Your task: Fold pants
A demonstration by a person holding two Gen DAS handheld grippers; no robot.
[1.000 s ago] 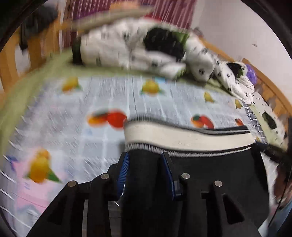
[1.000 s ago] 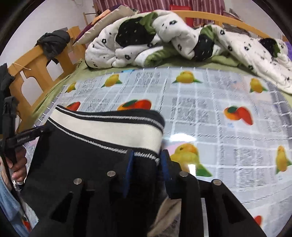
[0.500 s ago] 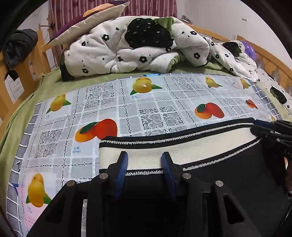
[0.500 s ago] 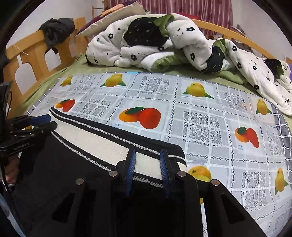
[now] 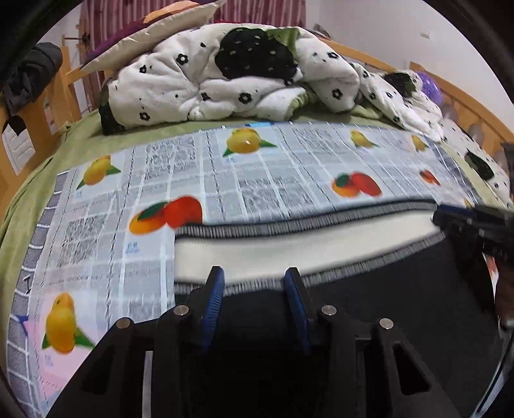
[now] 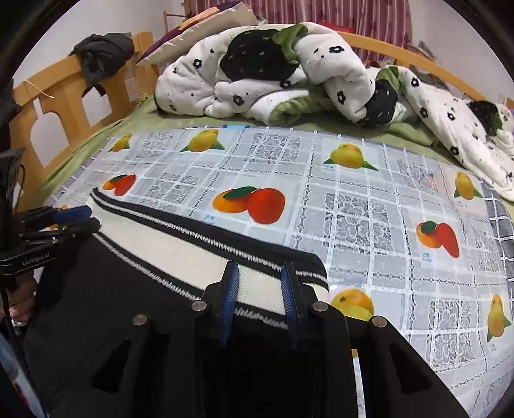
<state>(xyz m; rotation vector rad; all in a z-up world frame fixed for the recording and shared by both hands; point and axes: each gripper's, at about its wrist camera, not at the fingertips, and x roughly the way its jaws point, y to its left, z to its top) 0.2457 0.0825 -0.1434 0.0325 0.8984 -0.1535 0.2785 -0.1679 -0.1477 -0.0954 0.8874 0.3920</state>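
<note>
Black pants with a cream waistband (image 5: pixel 305 244) edged in black-and-white stitching lie stretched across the fruit-print mat (image 5: pixel 257 180). My left gripper (image 5: pixel 253 283) holds the waistband's left end, its blue pads on the cloth while the jaws are opening slightly. My right gripper (image 6: pixel 260 279) is shut on the waistband (image 6: pixel 154 244) at its right end. Each gripper shows in the other's view: the right gripper (image 5: pixel 449 222) at the far right, the left gripper (image 6: pixel 86 217) at the far left. The pant legs are hidden below the grippers.
A rumpled white quilt with black flowers (image 6: pixel 289 74) and a pillow (image 6: pixel 205 29) fill the back of the bed. A wooden bed frame (image 6: pixel 57 96) with a dark garment (image 6: pixel 102 54) draped on it rises on the left. Green sheet (image 5: pixel 48 170) borders the mat. A person's hand (image 6: pixel 19 299) shows low left.
Both grippers have sunk toward the bed, and the waistband now lies stretched wider and flatter across the fruit-print mat. The left gripper's view has rolled level.
</note>
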